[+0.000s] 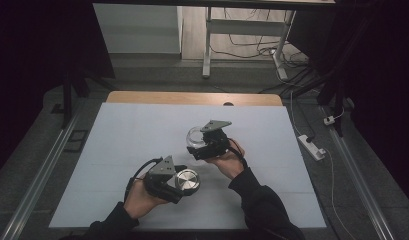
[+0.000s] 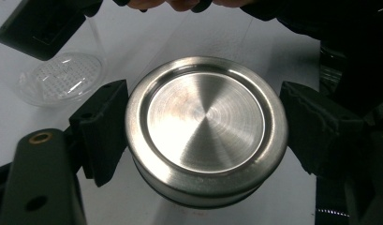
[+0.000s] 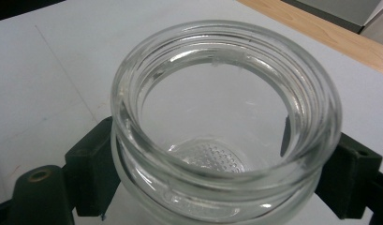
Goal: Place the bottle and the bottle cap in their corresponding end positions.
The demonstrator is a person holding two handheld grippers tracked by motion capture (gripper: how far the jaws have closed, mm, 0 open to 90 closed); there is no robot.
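A round brushed-steel lid sits flat side up between the black pads of my left gripper, which is shut on its rim. In the high view this gripper holds the lid just above the white mat, front of centre. My right gripper is shut on a clear glass jar with a threaded, open mouth and nothing inside. From above, the right gripper and jar are near the mat's middle, a short way beyond and right of the lid. The jar also appears in the left gripper view.
A white mat covers the table, with a wooden strip along the far edge. A power strip and cables lie on the floor to the right. Metal rails run along both sides of the table.
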